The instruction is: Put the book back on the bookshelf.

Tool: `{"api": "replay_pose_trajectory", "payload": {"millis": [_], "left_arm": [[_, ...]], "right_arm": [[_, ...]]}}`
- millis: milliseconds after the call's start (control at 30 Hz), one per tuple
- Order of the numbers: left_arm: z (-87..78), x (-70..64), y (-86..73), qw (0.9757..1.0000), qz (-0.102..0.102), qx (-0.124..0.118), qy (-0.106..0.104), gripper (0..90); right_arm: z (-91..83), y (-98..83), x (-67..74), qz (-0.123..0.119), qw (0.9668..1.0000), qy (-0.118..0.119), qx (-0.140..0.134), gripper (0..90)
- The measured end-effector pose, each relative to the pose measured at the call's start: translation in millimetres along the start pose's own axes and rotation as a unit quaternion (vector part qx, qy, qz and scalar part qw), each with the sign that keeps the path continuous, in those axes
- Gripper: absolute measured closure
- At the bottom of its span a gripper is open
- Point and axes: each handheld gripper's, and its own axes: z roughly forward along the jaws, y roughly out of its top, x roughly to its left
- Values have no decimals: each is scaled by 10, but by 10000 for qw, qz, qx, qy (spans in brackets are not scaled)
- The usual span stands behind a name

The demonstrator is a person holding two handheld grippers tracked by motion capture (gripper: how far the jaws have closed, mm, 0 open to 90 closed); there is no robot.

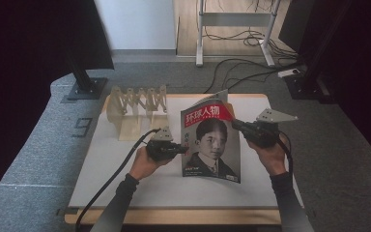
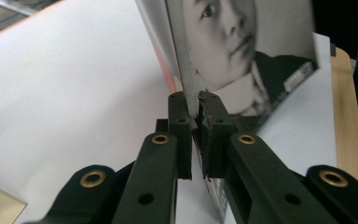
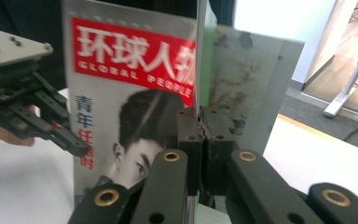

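Seen from the high view, your left gripper [image 1: 178, 150] and right gripper [image 1: 235, 125] pinch opposite edges of the magazine [image 1: 211, 144], standing above the table [image 1: 125, 183]. Along your left gripper view, jaws clamp its thin edge directly ahead. Along your right gripper view, jaws grip the cover's edge; it's light, floppy and glossy, so hold near the spine.

Bright tabletop, dark corners
High view vignettes to black at both sides; the table [image 1: 125, 188] glares near-white, gripper views look soft close up, perhaps from focus, and shadows stay faint
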Motion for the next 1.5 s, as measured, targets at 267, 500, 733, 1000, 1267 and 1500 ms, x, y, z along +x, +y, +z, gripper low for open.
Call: {"api": "replay_pose_trajectory", "payload": {"millis": [267,500,733,1000,1267,1500], "left_arm": [[-45,-88,-28,9997,217,-68,-31,858],[-65,-206,-36,9991,401,-99,-39,867],[-89,-282,-49,9987,501,-98,-81,871],[-105,-336,-57,9982,579,-81,-108,872],[-113,-380,-63,9977,663,-64,-115,867],[-126,-406,-46,9975,696,-52,-129,839]], "right_arm": [[-74,-20,-45,-293,9984,-396,289,846],[-123,-77,-75,-344,9974,-500,377,803],[-151,-197,-108,-341,9963,-501,610,670],[-86,-348,-117,-420,9946,-456,830,435],[-64,-455,-169,-290,9965,-108,782,379],[-83,-491,-182,-191,9970,298,685,504]]}}
